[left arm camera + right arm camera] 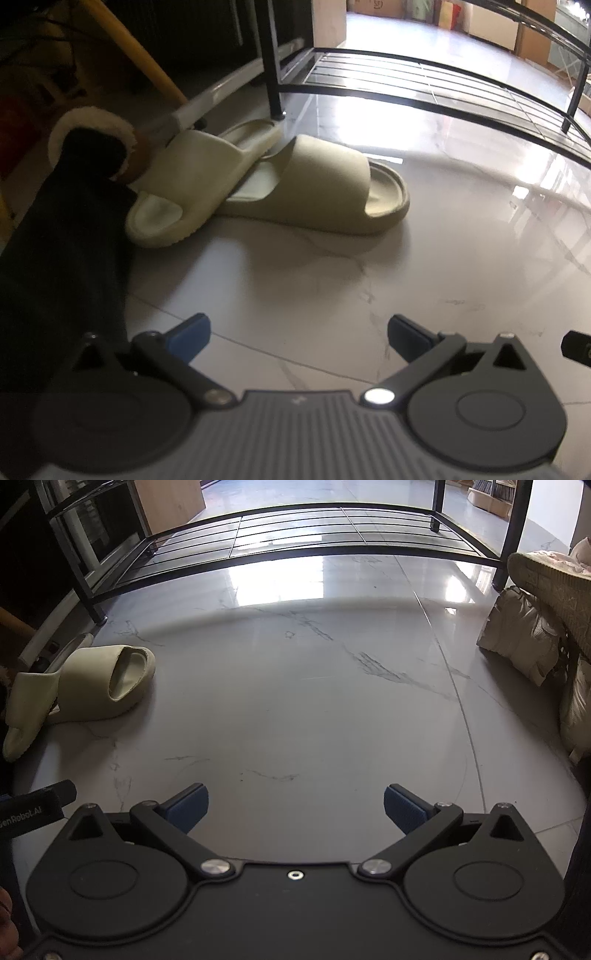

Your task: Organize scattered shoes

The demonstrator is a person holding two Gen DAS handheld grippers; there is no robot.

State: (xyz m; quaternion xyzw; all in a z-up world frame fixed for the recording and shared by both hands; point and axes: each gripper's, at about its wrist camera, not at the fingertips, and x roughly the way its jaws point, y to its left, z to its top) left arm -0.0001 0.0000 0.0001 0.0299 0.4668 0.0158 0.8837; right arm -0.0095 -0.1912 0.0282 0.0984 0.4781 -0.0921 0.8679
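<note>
Two beige foam slides lie on the marble floor, one (325,184) partly under the other (192,173), which leans across it. Both show at the left of the right wrist view, the darker one (107,683) and the paler one (29,709). A black boot with a fleece cuff (88,144) lies left of them. Pale sneakers (532,635) are piled at the right edge of the right wrist view. My left gripper (297,338) is open and empty, short of the slides. My right gripper (295,808) is open and empty over bare floor.
A low black metal shoe rack (424,81) stands behind the slides; it also shows in the right wrist view (295,531). A yellow pole (136,48) and a grey rail (221,96) lie at the left. Cardboard boxes (376,7) sit far back.
</note>
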